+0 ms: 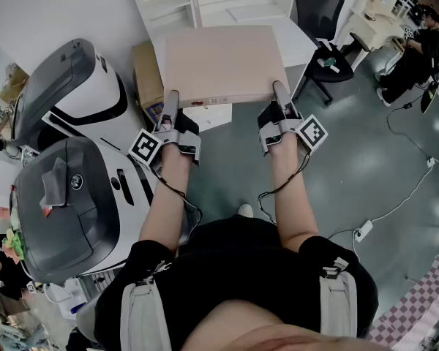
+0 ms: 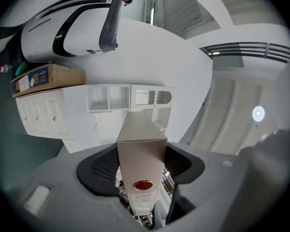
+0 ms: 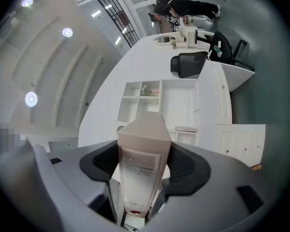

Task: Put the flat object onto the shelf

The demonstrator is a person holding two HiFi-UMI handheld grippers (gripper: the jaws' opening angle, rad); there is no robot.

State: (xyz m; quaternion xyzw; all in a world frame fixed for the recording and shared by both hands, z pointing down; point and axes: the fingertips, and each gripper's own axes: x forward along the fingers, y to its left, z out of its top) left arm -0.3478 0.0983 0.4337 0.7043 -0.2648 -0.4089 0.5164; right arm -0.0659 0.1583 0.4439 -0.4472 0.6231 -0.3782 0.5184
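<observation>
- Item: flat object, a beige binder-like case, held level in the air in front of the person, clear of any surface; spine with a red dot and a label faces back toward the holder
- Left gripper: jaws clamped across the thickness of the case at the near left corner, one jaw on the top face and the other presumably beneath; in the left gripper view the spine fills the gap between the pads
- Right gripper: likewise clamped on the case at the near right corner, pads pressing either side of the spine
- Axis: the broad side runs across, from one gripper to the other; the case reaches away from both claws toward its free far edge
- Shelf: white unit with open compartments, straight ahead beyond that far edge, apart from the case
- Nearness: both hands look about equally far from it; which compartment suits the case is hard to tell at this angle
- Judged need: carry forward, far edge leading, both grips kept
</observation>
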